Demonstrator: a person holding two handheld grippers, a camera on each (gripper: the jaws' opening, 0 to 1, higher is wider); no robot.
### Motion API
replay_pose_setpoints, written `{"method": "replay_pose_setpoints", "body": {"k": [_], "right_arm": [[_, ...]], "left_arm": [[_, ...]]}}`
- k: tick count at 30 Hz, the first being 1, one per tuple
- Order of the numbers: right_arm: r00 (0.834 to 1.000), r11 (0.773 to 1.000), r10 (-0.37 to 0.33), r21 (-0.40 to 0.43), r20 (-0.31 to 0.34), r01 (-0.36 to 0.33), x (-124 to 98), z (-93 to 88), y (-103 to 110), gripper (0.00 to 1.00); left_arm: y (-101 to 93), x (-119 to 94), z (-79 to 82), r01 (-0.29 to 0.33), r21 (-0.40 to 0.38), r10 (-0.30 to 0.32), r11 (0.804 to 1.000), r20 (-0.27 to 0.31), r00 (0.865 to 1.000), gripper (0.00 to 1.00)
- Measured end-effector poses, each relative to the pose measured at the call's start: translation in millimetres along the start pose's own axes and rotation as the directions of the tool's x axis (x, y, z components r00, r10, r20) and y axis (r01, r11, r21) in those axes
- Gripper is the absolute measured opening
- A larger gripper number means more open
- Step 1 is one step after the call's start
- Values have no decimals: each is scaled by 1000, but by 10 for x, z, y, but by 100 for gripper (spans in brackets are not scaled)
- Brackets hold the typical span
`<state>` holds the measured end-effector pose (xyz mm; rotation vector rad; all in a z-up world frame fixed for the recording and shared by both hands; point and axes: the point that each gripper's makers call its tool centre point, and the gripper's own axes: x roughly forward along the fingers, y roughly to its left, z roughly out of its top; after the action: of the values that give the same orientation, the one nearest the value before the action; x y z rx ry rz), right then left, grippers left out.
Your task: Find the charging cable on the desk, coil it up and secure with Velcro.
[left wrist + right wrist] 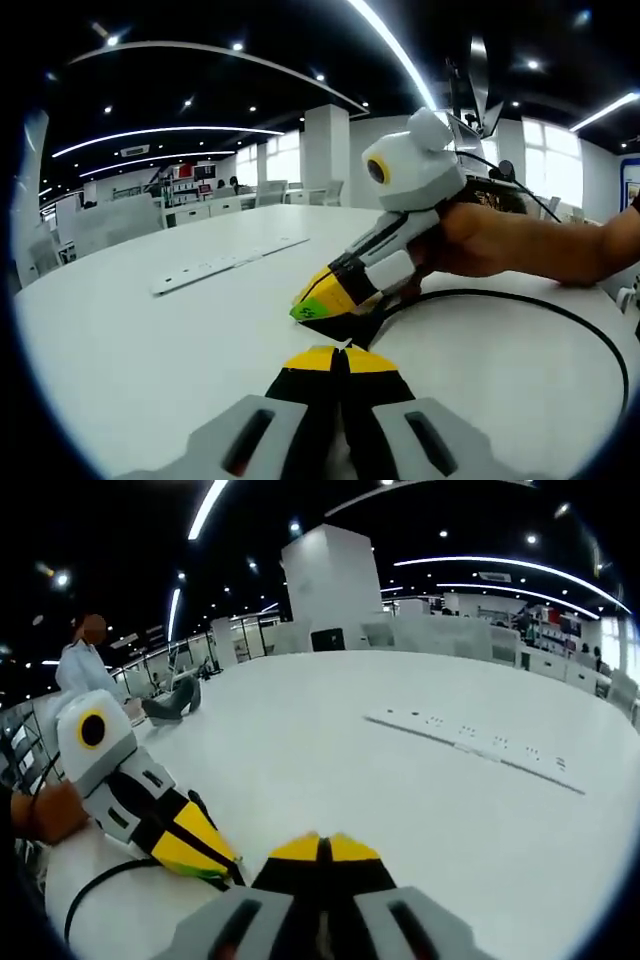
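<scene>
We're in a bright, evenly lit office, light pouring down from long ceiling strips (400, 50) and small spotlights (237, 46), with daylight through windows (555, 160) in the left gripper view. The white table (150, 340) glows, almost washed out, and shadows on it are faint and soft. Fisheye bends both views hard: the strips (205, 510) curve and the table edge bows. The background is soft, and a far person (82, 660) looks blurred.

Thin black charging cable (560, 310), uncoiled, in one wide loose arc across the white desk (150, 340).
</scene>
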<state>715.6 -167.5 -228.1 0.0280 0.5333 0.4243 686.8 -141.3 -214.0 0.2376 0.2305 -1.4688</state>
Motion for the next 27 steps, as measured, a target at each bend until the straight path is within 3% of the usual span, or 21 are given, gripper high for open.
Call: {"method": "replay_pose_setpoints", "body": {"k": [12, 17, 22, 27], "right_arm": [[1000, 1000, 7, 13, 7, -7, -19, -18, 68, 2], [998, 992, 62, 108, 32, -65, -86, -5, 107, 4], [994, 983, 103, 150, 48, -109, -127, 10, 190, 9], [994, 983, 100, 149, 46, -106, -141, -5, 213, 10]], "left_arm": [[14, -9, 3, -1, -1, 1, 1000, 3, 1000, 2], [-16, -25, -3, -9, 12, 9, 1000, 11, 1000, 2], [-35, -31, -3, -8, 9, 8, 1000, 14, 1000, 2], [-59, -39, -6, -8, 3, 8, 1000, 17, 1000, 2]]}}
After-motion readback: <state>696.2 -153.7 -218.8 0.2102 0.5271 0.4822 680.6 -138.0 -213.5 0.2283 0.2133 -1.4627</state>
